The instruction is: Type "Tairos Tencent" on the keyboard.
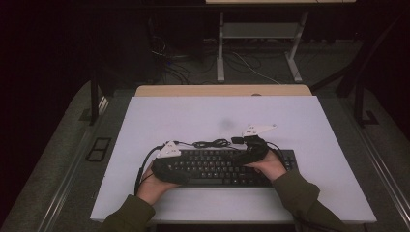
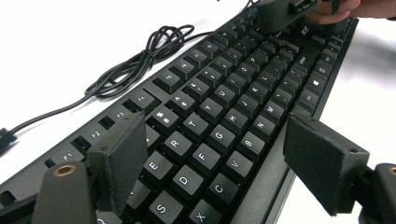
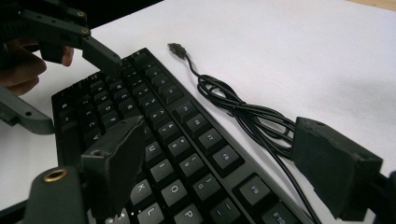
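White desk (image 1: 309, 193) top under a dark room carries a black keyboard (image 1: 220, 166) near its front edge. Left gripper (image 2: 224, 161) has its fingers (image 2: 122, 158) spread wide, straddling the keyboard's left end across its depth without clamping it. Right gripper (image 3: 224, 163) has its fingers (image 3: 334, 163) parted as well, one over the keys, the other over the coiled cable (image 3: 243, 112) lying just behind the keyboard, its plug (image 3: 176, 48) loose on the desk.

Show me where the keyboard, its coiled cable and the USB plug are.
keyboard (image 1: 217, 166): high view, middle of the key field.
coiled cable (image 3: 243, 114): right gripper view, on the bundled loops.
USB plug (image 3: 176, 48): right gripper view, plug body.
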A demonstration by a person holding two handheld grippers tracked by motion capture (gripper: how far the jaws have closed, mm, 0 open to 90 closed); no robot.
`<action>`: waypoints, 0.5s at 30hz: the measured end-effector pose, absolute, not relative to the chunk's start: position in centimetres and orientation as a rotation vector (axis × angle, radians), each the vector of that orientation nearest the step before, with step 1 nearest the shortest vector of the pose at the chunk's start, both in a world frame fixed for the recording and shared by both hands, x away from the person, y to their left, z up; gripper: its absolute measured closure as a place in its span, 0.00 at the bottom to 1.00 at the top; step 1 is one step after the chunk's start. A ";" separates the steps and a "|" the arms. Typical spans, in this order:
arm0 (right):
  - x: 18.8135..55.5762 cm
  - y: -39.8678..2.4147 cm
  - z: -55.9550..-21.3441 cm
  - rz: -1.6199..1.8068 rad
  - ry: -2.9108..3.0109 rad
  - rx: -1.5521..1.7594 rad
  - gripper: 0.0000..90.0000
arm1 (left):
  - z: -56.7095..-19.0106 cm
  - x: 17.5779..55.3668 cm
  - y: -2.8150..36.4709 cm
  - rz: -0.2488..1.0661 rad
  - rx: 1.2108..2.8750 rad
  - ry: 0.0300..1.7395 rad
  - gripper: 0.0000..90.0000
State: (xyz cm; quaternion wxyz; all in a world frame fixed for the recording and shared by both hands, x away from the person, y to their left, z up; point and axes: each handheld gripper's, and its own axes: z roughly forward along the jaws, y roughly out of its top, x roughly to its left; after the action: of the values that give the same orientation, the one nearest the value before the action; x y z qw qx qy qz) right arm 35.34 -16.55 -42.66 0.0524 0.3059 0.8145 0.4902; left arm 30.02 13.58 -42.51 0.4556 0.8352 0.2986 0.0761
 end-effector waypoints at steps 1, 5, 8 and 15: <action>35.3 -16.7 -42.6 1.490 2.477 0.931 0.20 | -42.5 30.0 13.6 0.187 2.056 0.737 0.22; 35.2 -17.0 -42.5 1.494 2.477 0.936 0.20 | -42.5 30.0 13.7 0.189 2.057 0.740 0.22; 35.1 -17.2 -42.4 1.503 2.473 0.935 0.20 | -42.5 30.0 13.7 0.192 2.051 0.741 0.21; 34.9 -17.8 -42.2 1.511 2.476 0.943 0.20 | -42.5 30.1 13.8 0.193 2.052 0.741 0.21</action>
State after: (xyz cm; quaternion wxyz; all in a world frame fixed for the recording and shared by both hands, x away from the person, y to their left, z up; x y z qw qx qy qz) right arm 34.87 -17.82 -42.24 0.0459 0.3088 0.8110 0.4948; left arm 30.05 13.77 -42.51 0.4578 0.8330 0.3007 0.0785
